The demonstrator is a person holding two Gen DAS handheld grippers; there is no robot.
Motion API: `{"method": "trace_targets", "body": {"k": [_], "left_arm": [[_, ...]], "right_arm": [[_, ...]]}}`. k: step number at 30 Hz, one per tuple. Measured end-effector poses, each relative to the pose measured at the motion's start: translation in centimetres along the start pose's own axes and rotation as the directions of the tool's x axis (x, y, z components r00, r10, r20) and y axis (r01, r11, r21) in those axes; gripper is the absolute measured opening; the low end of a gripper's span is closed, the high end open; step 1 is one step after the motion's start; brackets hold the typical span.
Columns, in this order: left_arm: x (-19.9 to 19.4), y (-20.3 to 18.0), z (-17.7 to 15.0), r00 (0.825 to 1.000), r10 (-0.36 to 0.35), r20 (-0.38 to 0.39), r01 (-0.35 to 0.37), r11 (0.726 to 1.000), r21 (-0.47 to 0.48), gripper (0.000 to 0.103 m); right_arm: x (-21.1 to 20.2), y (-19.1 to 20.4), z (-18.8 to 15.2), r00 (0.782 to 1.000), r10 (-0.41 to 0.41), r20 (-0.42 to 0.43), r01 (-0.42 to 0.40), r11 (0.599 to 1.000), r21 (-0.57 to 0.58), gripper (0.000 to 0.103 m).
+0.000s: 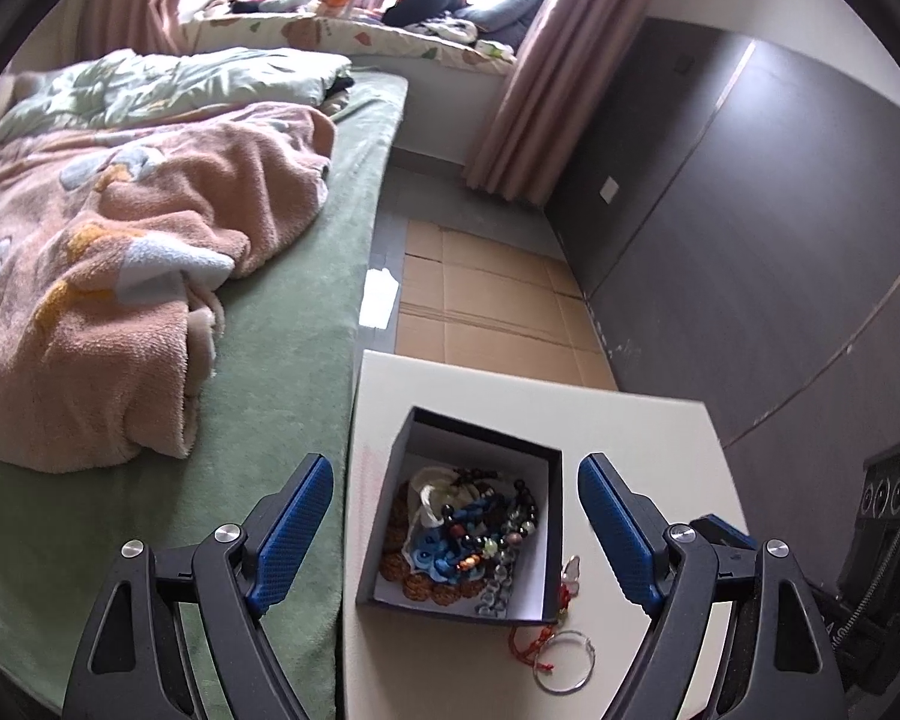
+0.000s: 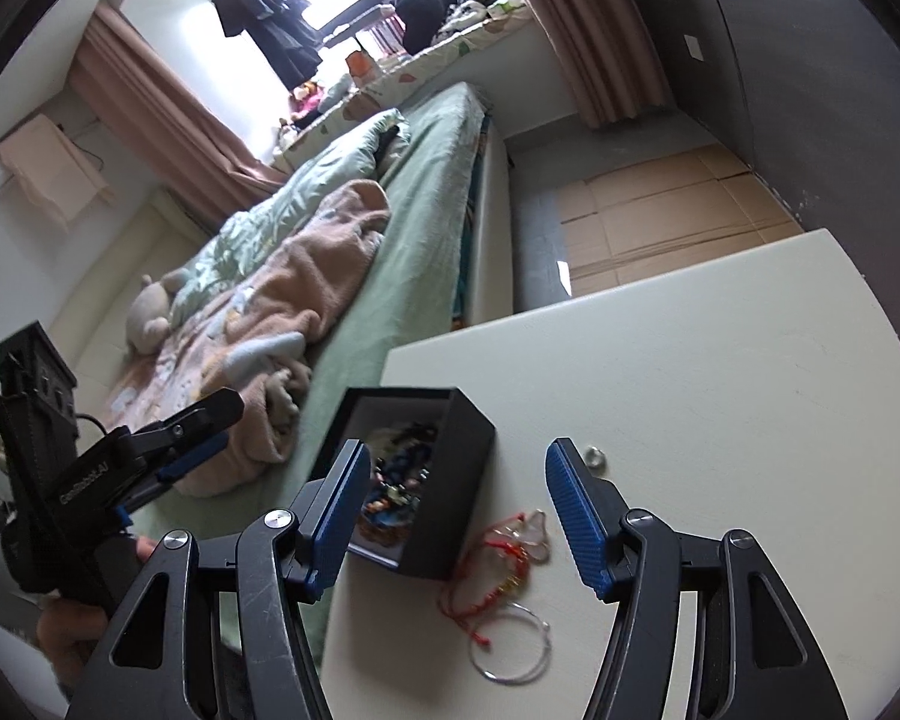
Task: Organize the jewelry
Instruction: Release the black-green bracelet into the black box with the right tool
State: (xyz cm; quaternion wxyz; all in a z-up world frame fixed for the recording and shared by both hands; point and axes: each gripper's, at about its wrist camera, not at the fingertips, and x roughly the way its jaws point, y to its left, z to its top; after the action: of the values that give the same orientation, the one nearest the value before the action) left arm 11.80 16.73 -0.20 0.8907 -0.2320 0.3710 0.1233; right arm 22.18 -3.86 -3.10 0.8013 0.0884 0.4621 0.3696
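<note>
My left hand-held gripper [image 1: 455, 531] is wide open above the black box [image 1: 546, 540] of beads at the bottom centre. My right hand-held gripper [image 2: 457, 510] is wide too. A silver ring [image 2: 513, 643] lies on the table [image 2: 720, 372] beside the box.

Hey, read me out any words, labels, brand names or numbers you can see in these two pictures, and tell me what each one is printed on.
White lettering runs along the body of the left gripper seen in the right wrist view; too small and blurred to read with confidence.
Pale marks on the right gripper's body at the left wrist view's lower right edge: unreadable.
No text on the black jewelry box or the white table.
</note>
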Motion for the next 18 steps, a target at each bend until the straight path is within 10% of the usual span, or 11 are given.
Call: {"method": "trace_targets", "body": {"k": [18], "left_arm": [[0.2, -4.0, -6.0, 0.994, 0.077, -0.077, -0.061, 0.98, 0.19, 0.084]], "right_arm": [[-2.5, -4.3, -2.1, 0.993, -0.107, -0.045, 0.109, 0.993, 0.049, 0.062]]}}
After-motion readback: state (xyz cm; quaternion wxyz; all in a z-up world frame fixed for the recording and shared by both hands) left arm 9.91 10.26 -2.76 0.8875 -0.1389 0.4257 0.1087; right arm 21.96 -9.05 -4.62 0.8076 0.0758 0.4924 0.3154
